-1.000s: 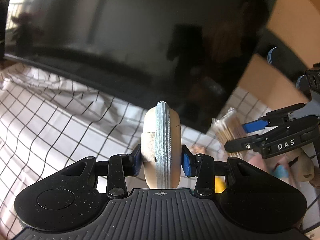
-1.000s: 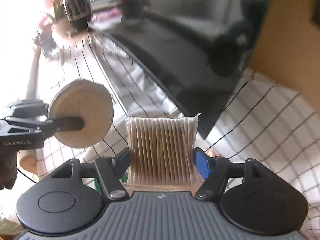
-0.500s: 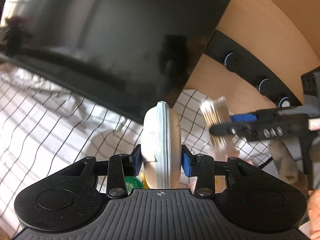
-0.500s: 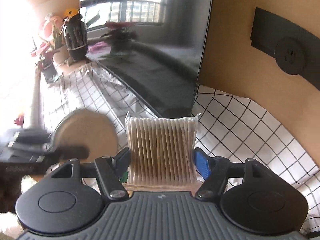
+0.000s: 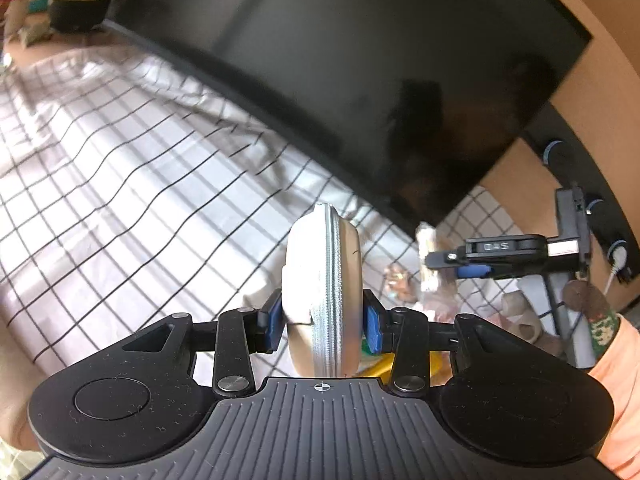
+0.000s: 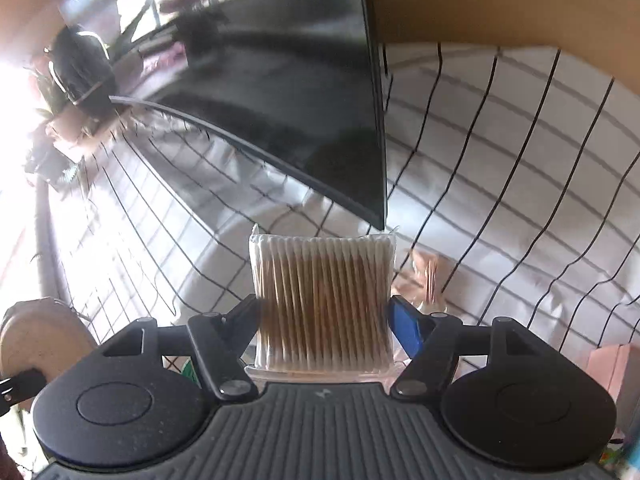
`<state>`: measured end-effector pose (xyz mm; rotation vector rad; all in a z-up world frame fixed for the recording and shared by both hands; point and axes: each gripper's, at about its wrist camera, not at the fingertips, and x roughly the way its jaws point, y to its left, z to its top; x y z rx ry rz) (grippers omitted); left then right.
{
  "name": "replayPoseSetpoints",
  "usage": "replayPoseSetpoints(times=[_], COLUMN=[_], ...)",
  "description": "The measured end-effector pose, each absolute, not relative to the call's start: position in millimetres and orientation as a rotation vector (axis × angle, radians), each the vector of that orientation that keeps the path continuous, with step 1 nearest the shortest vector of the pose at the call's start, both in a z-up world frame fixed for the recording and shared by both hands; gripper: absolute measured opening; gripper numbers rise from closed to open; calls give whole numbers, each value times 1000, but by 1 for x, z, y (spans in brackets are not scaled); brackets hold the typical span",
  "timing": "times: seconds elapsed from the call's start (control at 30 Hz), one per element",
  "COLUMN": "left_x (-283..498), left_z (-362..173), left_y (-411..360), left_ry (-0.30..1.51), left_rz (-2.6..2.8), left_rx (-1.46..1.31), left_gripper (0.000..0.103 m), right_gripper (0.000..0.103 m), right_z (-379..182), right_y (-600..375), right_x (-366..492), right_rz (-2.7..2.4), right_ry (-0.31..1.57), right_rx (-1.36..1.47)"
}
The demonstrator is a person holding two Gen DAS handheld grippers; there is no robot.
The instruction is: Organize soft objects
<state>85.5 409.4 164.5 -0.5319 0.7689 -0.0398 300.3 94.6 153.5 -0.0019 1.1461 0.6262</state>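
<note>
Two soft items held aloft, one per gripper, both above the white black-grid cloth (image 5: 120,184) and in front of the dark TV screen (image 5: 360,80).

Round beige zippered pouch (image 5: 322,292): disc-shaped, standing on edge, grey zipper running round its rim and facing the left wrist camera, a small fabric tab on its left side. Clamped between the blue pads (image 5: 274,320) of the left gripper (image 5: 322,322), jaws closed on the pouch's two flat faces. Seen again at the lower left edge of the right wrist view (image 6: 38,340), flat face showing, well left of the screen's lower corner.

Clear plastic pack of cotton swabs (image 6: 322,304): wooden sticks side by side, upright, white tips lined up along top and bottom, sealed film edge sticking out above. Pinched at its two sides by the right gripper (image 6: 322,320), jaws closed on the pack, blue pad (image 6: 406,330) visible on the right side only. Held just below the screen's lower corner.

Right gripper also visible in the left wrist view (image 5: 440,258), level, pointing left, blurred swab pack (image 5: 428,256) at its tip, just below the screen's corner. Orange sleeve (image 5: 616,360) at the right edge.

Small blurred objects on the cloth below the screen's corner, too unclear to name.
</note>
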Motion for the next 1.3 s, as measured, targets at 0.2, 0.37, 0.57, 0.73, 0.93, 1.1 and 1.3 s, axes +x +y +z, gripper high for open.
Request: replayPoseSetpoints(times=[0.2,0.37,0.57,0.73,0.93,1.1,1.3], left_x=[128,184,259,294,315,320,299], left_z=[154,158,127,92,82,85,112], left_y=[402,360,323,320,318,309,308], left_ry=[782,797,961,1099,1143,1138,1084], left_rz=[-136,-261,-312,-292,-295,-297,-290], left_rx=[-557,-519,-452,-422,-391,-329,-313], left_gripper=[43,43,44,43,44,44,43], right_gripper=[79,79,79,76,27,18,18], right_z=[174,166,114,77,62,126,194], right_y=[90,84,63,76,80,68,51], right_x=[304,312,344,366,370,336,279], right_rz=[653,633,572,514,525,600,638], right_ry=[1144,1165,1325,1435,1452,1216,1050], right_rx=[-43,-253,-144,-118,-97,-65,-69])
